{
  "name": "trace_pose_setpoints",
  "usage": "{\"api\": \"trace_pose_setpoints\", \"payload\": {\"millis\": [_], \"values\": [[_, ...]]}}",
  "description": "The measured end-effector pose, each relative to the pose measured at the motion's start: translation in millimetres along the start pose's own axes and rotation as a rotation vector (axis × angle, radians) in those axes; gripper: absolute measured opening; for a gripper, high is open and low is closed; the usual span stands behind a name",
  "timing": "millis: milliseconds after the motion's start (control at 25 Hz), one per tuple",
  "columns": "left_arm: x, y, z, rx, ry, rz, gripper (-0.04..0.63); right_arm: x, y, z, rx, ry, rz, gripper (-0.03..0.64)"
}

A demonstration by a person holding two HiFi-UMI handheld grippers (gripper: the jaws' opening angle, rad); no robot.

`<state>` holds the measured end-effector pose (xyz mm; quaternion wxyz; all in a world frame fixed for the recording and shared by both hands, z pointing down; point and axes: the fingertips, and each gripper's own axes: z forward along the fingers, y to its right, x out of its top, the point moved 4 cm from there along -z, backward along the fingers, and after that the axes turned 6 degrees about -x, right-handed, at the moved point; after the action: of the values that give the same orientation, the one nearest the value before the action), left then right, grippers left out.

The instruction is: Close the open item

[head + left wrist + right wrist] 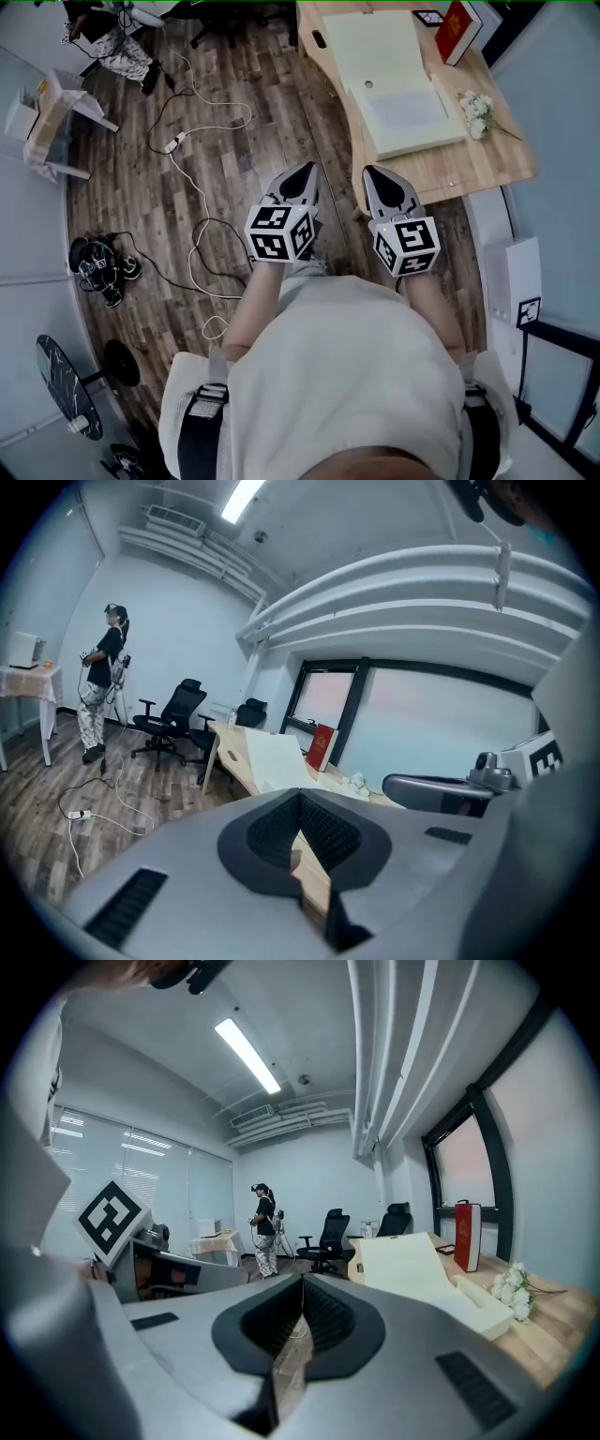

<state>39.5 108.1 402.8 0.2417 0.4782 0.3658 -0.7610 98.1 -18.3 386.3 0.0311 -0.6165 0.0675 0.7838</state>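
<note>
Pale cream, the open box (398, 94) lies on the wooden tabletop (478, 164) with its lid swung back, white flowers (476, 111) just beside it. The left gripper (302, 171) and right gripper (375, 173) hover side by side near the tabletop's edge, jaws pressed together, holding nothing.

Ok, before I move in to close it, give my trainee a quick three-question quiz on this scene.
1. True or false: the pale cream box on the light wooden desk has its lid open.
2. In the head view, where do the white flowers lie relative to the box? A) to its left B) to its right C) on its lid
3. Fill in: the left gripper and the right gripper both have their jaws ____, with nothing held.
Key: 1 true; 2 B; 3 shut.
</note>
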Motion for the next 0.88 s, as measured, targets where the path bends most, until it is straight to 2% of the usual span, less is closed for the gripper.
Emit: {"api": "trace_pose_setpoints", "payload": {"millis": [880], "values": [[46, -107, 63, -0.198, -0.089, 0.033, 0.02, 24, -17, 111, -0.198, 0.006, 0.03, 0.018]]}}
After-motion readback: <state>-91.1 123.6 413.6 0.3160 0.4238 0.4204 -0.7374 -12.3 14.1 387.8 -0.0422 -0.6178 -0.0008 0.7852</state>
